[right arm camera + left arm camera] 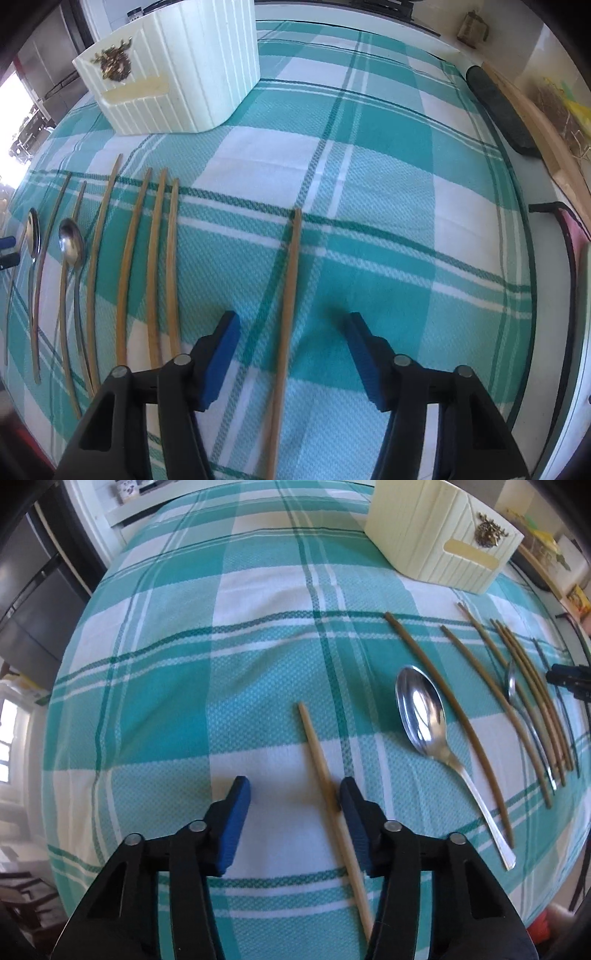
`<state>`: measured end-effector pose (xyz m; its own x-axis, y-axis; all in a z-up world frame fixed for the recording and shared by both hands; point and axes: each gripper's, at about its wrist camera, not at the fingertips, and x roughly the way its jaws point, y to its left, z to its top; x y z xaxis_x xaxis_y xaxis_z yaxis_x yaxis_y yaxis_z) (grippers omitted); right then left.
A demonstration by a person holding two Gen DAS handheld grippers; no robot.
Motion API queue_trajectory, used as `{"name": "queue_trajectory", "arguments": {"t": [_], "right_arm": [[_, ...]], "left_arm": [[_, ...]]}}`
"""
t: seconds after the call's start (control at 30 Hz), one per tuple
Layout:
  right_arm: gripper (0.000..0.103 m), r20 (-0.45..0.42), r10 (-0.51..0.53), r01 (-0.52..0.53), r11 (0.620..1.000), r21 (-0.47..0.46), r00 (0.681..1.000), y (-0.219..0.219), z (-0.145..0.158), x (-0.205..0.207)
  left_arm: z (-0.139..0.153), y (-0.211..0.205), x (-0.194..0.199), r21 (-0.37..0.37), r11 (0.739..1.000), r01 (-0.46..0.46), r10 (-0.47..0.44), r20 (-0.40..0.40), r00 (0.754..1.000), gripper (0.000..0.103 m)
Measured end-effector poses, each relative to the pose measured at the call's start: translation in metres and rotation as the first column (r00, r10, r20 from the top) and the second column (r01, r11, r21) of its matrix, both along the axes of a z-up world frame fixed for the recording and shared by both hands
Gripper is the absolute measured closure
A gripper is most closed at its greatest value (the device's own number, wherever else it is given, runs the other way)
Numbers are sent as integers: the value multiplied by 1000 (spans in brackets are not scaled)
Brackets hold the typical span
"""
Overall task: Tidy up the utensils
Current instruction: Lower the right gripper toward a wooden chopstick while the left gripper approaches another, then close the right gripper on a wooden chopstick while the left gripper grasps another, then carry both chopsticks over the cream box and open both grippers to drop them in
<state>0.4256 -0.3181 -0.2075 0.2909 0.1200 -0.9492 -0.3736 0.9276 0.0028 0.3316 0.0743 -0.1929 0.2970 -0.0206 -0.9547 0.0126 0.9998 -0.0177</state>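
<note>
Straddling one chopstick (325, 779) each, both grippers, left (291, 794) and right (291, 328), stand wide open low in frame, seemingly lined up for picking; holder (439, 535) waits upper right.

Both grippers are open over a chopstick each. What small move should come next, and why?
Probably close both: the left gripper and right gripper each straddle a chopstick lying flat on the tablecloth, neither gripped yet. The left one lies against one finger, so centring it first may help.

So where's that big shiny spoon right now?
In the left wrist view, the large spoon lies on the checked tablecloth, right of the open fingers, beside a dark chopstick.
</note>
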Motion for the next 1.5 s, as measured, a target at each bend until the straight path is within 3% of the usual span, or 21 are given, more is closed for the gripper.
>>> {"name": "queue_trajectory", "arguments": {"t": [0.03, 0.07, 0.13, 0.23, 0.4, 0.77, 0.97, 1.13, 1.33, 1.43, 1.5], "right_arm": [[64, -4, -15, 15, 1000, -1, 1000, 3, 1, 6], [84, -9, -25, 25, 1000, 9, 1000, 5, 2, 12], [97, -9, -58, 58, 998, 7, 998, 7, 2, 21], [97, 18, -100, 98, 993, 62, 995, 6, 8, 24], [97, 136, -101, 78, 984, 161, 986, -1, 48, -3], [97, 394, -56, -39, 973, 229, 917, -14, 156, -79], [97, 503, -71, -80, 959, 272, 862, -4, 202, -86], [97, 566, -86, -102, 951, 292, 820, 11, 236, -69], [97, 635, -121, -129, 934, 333, 763, 33, 283, -30], [97, 672, -150, -146, 921, 362, 725, 47, 297, -12], [97, 686, -168, -156, 910, 384, 708, 57, 300, 0]], "left_arm": [[1, 0, 6, -2, 1000, -4, 4, 8, 1000, 79], [1, -1, 11, -15, 1000, -4, 4, 14, 1000, 90], [2, 5, 17, -50, 999, -13, 15, 24, 1000, 97], [6, 11, 18, -75, 997, -30, 34, 60, 998, 99], [49, 21, -8, -97, 995, -12, 31, 198, 980, 99], [166, 39, -70, -198, 975, 97, 0, 440, 898, 99], [221, 38, -56, -190, 973, 134, -4, 564, 826, 99], [274, 34, -29, -214, 962, 168, 9, 642, 767, 99], [338, 9, 10, -215, 952, 219, 21, 760, 650, 99], [353, -13, 33, -196, 953, 233, 17, 799, 601, 99], [351, -27, 49, -193, 952, 236, 16, 806, 592, 99]]}}
